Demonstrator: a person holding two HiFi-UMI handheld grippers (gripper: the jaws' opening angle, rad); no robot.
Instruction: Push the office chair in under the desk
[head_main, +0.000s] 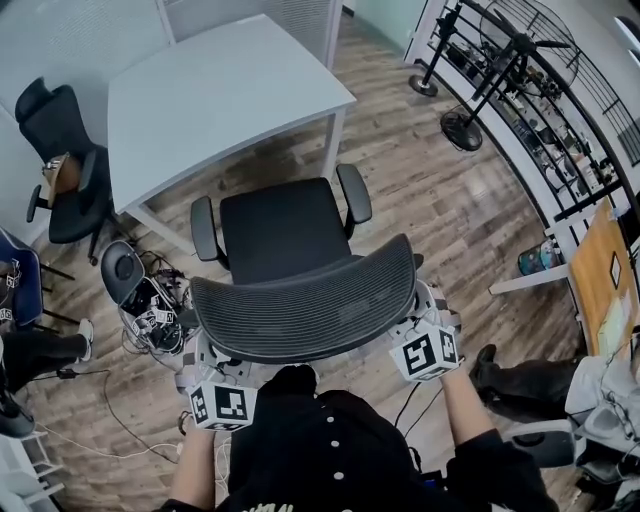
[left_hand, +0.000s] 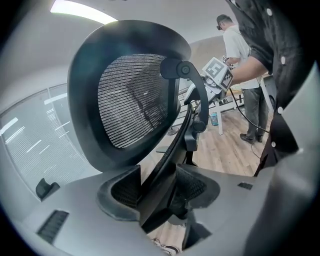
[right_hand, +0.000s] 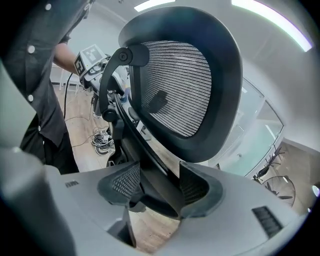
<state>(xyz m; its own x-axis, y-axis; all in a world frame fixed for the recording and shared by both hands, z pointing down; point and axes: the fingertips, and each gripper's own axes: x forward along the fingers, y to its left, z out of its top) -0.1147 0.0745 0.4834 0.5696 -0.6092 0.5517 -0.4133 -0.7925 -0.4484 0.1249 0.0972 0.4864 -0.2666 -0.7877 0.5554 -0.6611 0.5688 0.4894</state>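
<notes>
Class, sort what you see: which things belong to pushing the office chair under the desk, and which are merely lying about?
Belongs to the job: office chair, desk, left gripper, right gripper, both clamped on the backrest.

Lying about: second black chair, standing fan, cable tangle.

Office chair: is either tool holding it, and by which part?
Both: left tool and right tool each clamp the office chair by its backrest rim, at opposite sides.
</notes>
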